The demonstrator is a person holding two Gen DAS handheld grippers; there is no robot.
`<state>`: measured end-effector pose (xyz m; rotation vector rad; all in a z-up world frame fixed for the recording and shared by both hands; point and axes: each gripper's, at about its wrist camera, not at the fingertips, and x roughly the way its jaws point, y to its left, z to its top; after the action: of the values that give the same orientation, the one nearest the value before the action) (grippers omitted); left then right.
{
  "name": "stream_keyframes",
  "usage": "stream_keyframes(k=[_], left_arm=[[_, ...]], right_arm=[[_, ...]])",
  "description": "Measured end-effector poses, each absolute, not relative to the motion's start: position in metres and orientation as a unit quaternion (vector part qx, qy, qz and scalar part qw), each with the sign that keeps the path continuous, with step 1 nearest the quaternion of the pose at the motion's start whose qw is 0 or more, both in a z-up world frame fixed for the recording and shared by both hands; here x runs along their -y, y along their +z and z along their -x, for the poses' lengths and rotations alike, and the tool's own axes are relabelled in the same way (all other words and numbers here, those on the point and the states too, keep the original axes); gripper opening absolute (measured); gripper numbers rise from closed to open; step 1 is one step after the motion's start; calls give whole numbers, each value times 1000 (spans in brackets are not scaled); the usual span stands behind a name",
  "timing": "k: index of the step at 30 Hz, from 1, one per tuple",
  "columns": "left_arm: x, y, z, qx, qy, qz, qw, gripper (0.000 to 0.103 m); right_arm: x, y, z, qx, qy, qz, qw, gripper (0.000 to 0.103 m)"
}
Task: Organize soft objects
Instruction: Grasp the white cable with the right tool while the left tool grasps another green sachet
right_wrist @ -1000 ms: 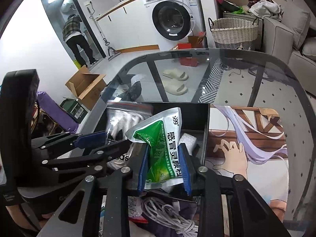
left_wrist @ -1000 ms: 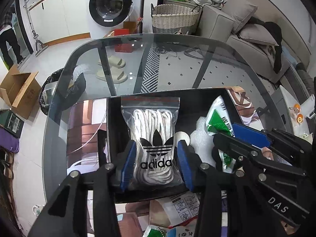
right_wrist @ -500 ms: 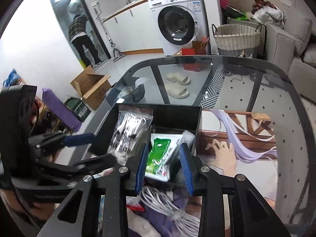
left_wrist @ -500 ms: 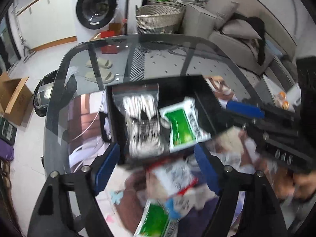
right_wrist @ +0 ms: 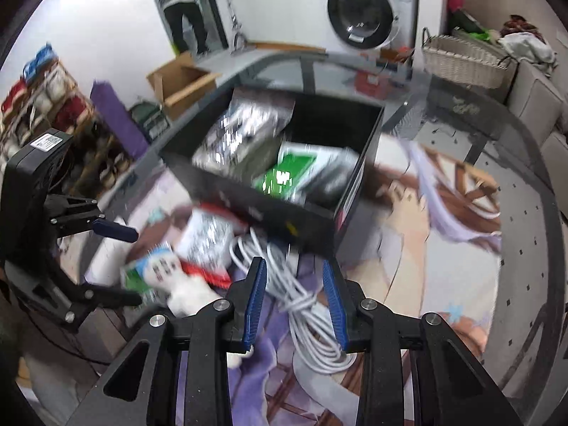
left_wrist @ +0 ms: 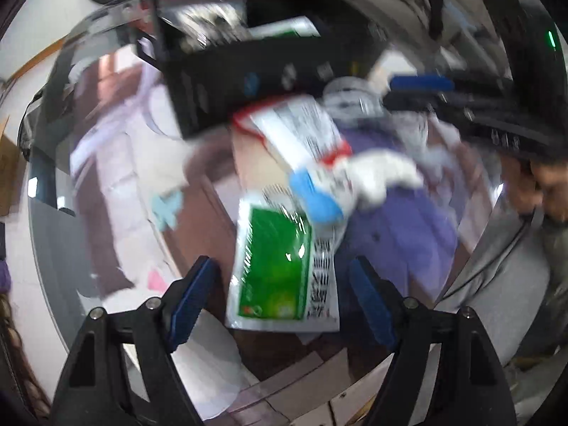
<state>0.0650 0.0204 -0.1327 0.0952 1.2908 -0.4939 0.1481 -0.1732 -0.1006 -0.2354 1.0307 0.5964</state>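
The black box [right_wrist: 269,213] holds a clear bag of white laces [right_wrist: 245,131] and a green sachet [right_wrist: 291,170]. In front of it lies a pile: a red-and-white packet [left_wrist: 294,131], a white and blue plush piece [left_wrist: 355,177], purple cloth [left_wrist: 408,220] and a coiled white cable [right_wrist: 305,301]. My left gripper [left_wrist: 280,261] stands wide open over a second green sachet [left_wrist: 277,266], its pads clear of it. My right gripper [right_wrist: 293,262] hangs over the cable with its jaws narrowly parted and nothing gripped. Both views are blurred.
The box and pile rest on a printed mat [right_wrist: 443,248] on a glass table [right_wrist: 532,284]. On the floor beyond are a washing machine [right_wrist: 365,14], a wicker basket [right_wrist: 461,60] and a cardboard box [right_wrist: 181,81]. A person [right_wrist: 184,7] stands at the far doorway.
The left gripper let go of the laces bag in the box, opened wide and swung back over the pile. The right gripper left the green sachet in the box and drew back over the cable.
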Motion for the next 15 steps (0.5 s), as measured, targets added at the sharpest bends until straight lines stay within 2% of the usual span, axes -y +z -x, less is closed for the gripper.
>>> stream_keyframes(k=[3, 7, 8, 9, 10, 14, 15], left_arm=[[-6, -134, -60, -587, -216, -81, 776, 84], [7, -137, -60, -580, -191, -123, 782, 84], [6, -135, -61, -578, -186, -117, 786, 73], [4, -132, -61, -573, -181, -112, 792, 50], [2, -128, -62, -569, -179, -113, 794, 45], [-13, -127, -69, -577, -151, -108, 796, 44], [-18, -126, -71, -577, -141, -108, 798, 44]], right_arm=[[172, -111, -147, -491, 290, 115, 813, 34], [167, -111, -144, -491, 298, 127, 809, 35], [166, -112, -143, -494, 302, 129, 805, 37], [164, -114, -142, -497, 306, 132, 801, 39], [163, -115, -140, -499, 306, 137, 799, 41], [164, -119, -136, -504, 302, 148, 796, 42], [165, -120, -135, -509, 297, 148, 794, 40]])
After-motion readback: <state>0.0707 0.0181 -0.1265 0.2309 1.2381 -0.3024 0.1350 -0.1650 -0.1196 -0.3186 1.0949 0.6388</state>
